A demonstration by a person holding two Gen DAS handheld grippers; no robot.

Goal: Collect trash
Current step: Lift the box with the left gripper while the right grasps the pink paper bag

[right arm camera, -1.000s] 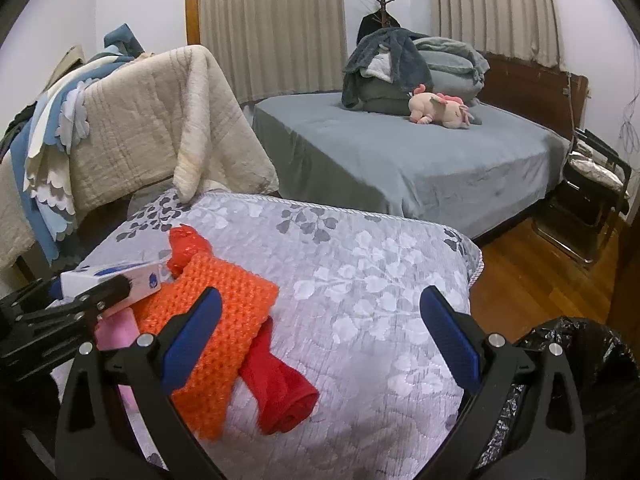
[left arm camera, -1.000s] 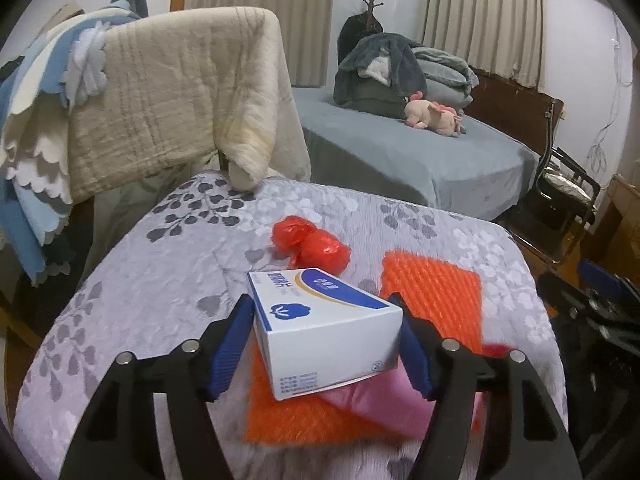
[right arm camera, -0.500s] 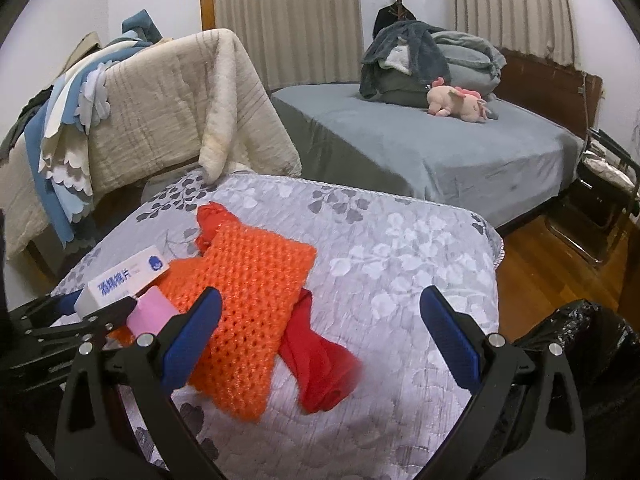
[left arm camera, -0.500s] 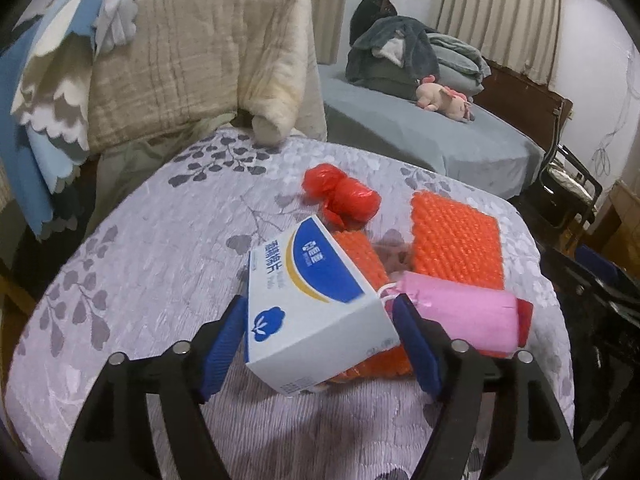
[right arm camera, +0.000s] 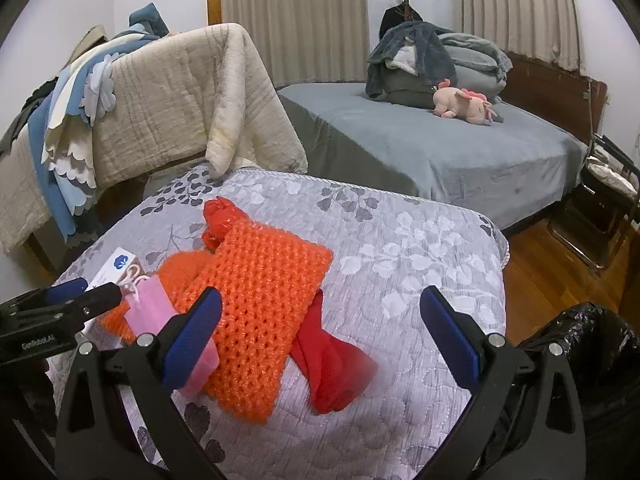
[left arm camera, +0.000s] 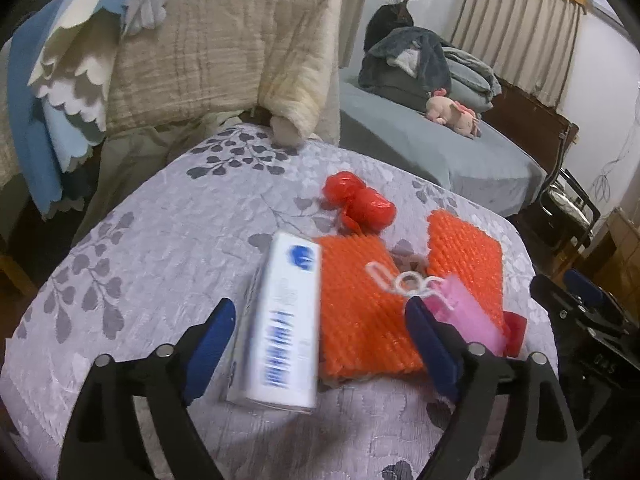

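Note:
A white and blue carton (left arm camera: pixel 280 320) lies blurred between the fingers of my left gripper (left arm camera: pixel 320 344), which is open and not touching it. Beside it lie two orange bubble-wrap sheets (left arm camera: pixel 360 304), a pink bag (left arm camera: pixel 468 312) with white cord handles and a crumpled red plastic bag (left arm camera: pixel 360 200). My right gripper (right arm camera: pixel 320 332) is open and empty above the orange sheet (right arm camera: pixel 260 304) and a red bag (right arm camera: pixel 328 364). The carton (right arm camera: pixel 116 268) and the pink bag (right arm camera: pixel 160 320) show at left in the right wrist view.
All lie on a grey floral quilted surface (right arm camera: pixel 400 240). A black trash bag (right arm camera: pixel 576 352) stands at its right edge. Blankets hang over a rail (left arm camera: pixel 180 60) behind. A grey bed (right arm camera: pixel 440 148) with a plush toy lies beyond, and a folding chair (right arm camera: pixel 608 200) at far right.
My left gripper opened and let go of the carton, which dropped and turned lengthwise onto the quilt. The right gripper moved closer over the orange sheet.

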